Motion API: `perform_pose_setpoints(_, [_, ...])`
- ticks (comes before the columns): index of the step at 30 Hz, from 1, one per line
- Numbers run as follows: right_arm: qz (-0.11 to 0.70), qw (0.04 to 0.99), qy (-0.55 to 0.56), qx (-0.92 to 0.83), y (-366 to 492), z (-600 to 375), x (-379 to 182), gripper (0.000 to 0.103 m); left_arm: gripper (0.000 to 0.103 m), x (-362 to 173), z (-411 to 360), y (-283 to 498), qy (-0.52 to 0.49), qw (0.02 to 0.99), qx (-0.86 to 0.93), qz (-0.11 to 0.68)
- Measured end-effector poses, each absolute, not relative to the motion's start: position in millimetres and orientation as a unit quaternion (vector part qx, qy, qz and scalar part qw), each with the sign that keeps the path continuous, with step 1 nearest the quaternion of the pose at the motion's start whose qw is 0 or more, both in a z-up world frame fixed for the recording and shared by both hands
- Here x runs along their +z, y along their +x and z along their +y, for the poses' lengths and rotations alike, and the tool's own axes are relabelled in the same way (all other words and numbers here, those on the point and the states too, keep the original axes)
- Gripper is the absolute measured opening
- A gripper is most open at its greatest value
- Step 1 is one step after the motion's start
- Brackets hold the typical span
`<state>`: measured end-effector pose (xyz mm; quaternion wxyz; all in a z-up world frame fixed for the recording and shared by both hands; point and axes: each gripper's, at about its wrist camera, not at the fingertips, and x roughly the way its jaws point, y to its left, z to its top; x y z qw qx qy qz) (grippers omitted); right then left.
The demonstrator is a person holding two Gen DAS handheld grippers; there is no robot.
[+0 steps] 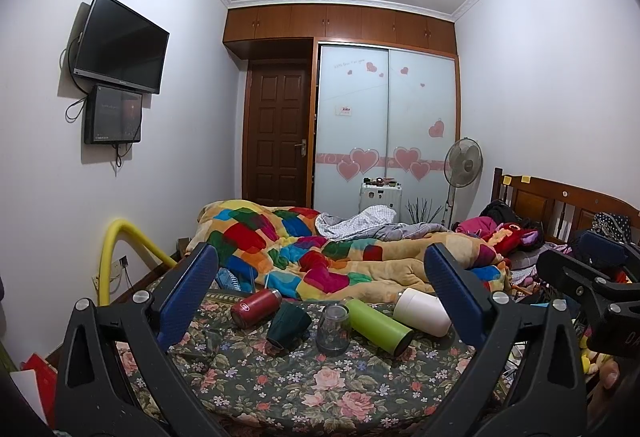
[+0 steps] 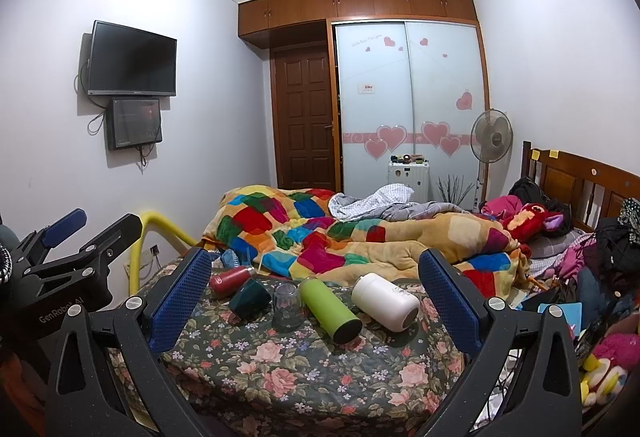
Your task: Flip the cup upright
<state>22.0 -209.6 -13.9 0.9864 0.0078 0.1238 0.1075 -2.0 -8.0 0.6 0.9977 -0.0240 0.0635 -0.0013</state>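
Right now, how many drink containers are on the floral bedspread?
5, in a row from left: red flask lying down, dark green cup tipped over, clear glass upside down, green bottle lying, white tumbler lying. The quilt may hide more.

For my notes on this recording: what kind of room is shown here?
A bedroom in a home: a bed with a patchwork blanket, a sliding-door wardrobe, and a wall-mounted TV.

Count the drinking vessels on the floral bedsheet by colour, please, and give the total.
Red bottle: 1
Dark green cup: 1
Clear glass cup: 1
Light green bottle: 1
White cup: 1
Total: 5
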Motion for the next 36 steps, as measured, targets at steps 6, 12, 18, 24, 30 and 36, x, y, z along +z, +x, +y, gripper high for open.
perform_pose_setpoints(6, [0.123,0.987,0.009,0.108,22.4,-210.2,-13.6,0.103,0.103,0.4,-7.5,-1.4,-0.024,0.998,-0.002,0.063])
perform_pose_setpoints(12, [0.122,0.987,0.008,0.108,22.4,-211.3,-13.6,0.103,0.103,-0.2,-6.7,-1.3,-0.025,0.998,-0.001,0.063])
perform_pose_setpoints(18, [0.121,0.987,0.007,0.108,23.6,-208.4,-14.6,0.103,0.103,-1.7,-6.3,-1.0,-0.028,0.998,0.002,0.064])
perform_pose_setpoints(24, [0.122,0.987,0.008,0.108,23.0,-209.3,-14.3,0.103,0.103,-5.0,-4.0,-0.7,-0.031,0.997,0.004,0.064])
perform_pose_setpoints(30, [0.122,0.987,0.008,0.108,23.5,-209.5,-15.4,0.103,0.103,-5.0,-2.6,-0.6,-0.032,0.997,0.003,0.064])
perform_pose_setpoints(36, [0.123,0.986,0.008,0.108,23.7,-210.2,-16.5,0.103,0.103,-5.2,-2.3,-0.3,-0.032,0.997,0.004,0.064])
